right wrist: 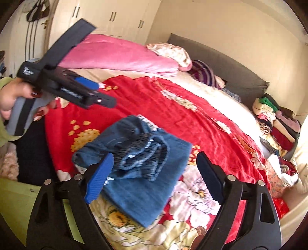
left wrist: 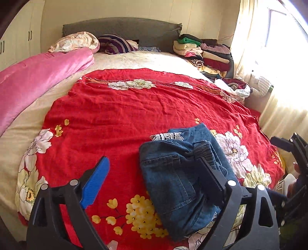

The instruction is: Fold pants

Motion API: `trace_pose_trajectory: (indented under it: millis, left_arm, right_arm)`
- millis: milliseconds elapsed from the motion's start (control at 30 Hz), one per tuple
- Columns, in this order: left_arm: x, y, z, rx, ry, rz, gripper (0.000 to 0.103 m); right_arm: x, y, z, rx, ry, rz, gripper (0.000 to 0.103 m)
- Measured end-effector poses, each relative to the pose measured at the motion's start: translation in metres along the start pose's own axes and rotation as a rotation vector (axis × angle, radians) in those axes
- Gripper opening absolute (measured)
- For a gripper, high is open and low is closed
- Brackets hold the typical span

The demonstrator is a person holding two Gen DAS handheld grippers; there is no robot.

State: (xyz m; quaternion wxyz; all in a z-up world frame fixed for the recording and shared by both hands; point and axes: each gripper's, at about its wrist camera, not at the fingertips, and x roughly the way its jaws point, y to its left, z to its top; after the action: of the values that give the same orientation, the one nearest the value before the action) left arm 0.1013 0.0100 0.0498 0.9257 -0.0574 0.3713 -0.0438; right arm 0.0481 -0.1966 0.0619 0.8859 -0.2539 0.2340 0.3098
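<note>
Folded blue jeans (left wrist: 173, 184) lie in a small bundle on the red flowered bedspread (left wrist: 119, 115), the elastic waistband bunched on top and a lace trim showing at the far edge. My left gripper (left wrist: 152, 159) stands open above them; its black right finger crosses the bundle's right side and its blue pad is over bare spread. In the right wrist view the jeans (right wrist: 154, 184) lie between and below the wide-apart fingers of my right gripper (right wrist: 155, 154), which is open and holds nothing. A hand (right wrist: 11, 100) carries the left gripper (right wrist: 100, 63) at the upper left, its jaws spread.
A pink quilt (left wrist: 34, 77) lies along the bed's left side, with pillows (left wrist: 115, 44) at the grey headboard (left wrist: 123, 27). A stack of folded clothes (left wrist: 204, 52) fills the far right corner. Curtains (left wrist: 284, 80) hang at the right; wardrobe doors (right wrist: 113, 17) stand beyond the bed.
</note>
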Motion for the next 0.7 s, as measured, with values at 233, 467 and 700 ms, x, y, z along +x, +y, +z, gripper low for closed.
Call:
trace_pose_trajectory:
  millis: [233,467,700]
  left_arm:
    - [0.007,0.003,-0.004,-0.021,0.019,0.007,0.095]
    - [0.026,0.004,-0.014,-0.033,0.067,0.015,0.096]
    - [0.042,0.004,-0.026,-0.03,0.109,0.023,0.096]
  right_arm:
    - [0.005,-0.016,-0.007,0.039,0.01,-0.052,0.084]
    - [0.022,-0.038,-0.02,0.146,0.049,-0.071,0.085]
    - [0.04,-0.054,-0.036,0.232,0.096,-0.097,0.085]
